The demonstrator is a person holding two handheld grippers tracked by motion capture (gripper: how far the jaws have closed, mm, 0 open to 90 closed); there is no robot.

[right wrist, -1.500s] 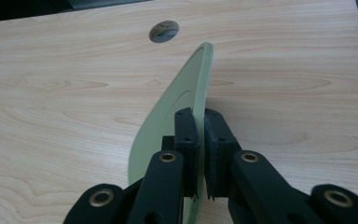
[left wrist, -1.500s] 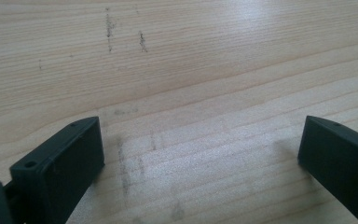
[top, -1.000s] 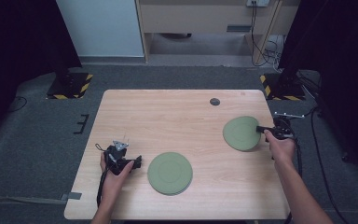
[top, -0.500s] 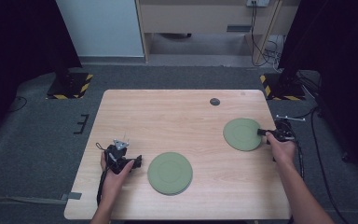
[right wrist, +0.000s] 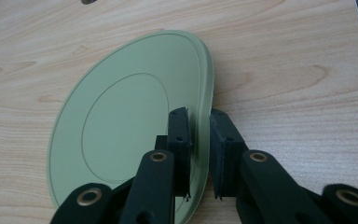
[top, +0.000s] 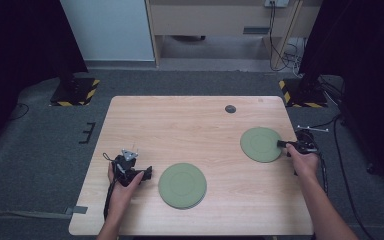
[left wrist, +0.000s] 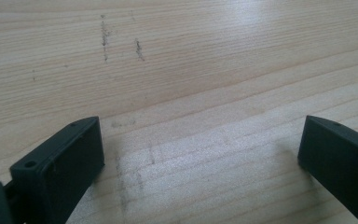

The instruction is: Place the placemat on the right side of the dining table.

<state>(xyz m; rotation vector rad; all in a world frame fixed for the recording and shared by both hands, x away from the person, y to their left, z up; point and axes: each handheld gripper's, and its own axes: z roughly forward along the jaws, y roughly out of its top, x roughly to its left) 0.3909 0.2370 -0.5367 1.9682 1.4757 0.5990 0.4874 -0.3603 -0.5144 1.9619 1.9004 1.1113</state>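
Observation:
A pale green round plate (top: 260,144) (right wrist: 121,116) lies on the right side of the wooden table (top: 180,130). My right gripper (top: 281,144) (right wrist: 198,114) sits at its right rim with the rim between the jaws. They have just been opening, and a thin gap shows beside the rim. A second green plate (top: 182,185) rests near the front middle. My left gripper (top: 147,172) (left wrist: 200,140) stands open just left of that plate, low over bare wood (left wrist: 191,70), with nothing between its jaws.
A small dark round disc (top: 230,108) lies near the table's far edge. Grey carpet surrounds the table, with black stands and yellow-striped bases at the back left and right. Cables run on the floor beside the right edge.
The right gripper has drawn back a little to the right at the plate's rim. Both plates and the left gripper have kept their places.

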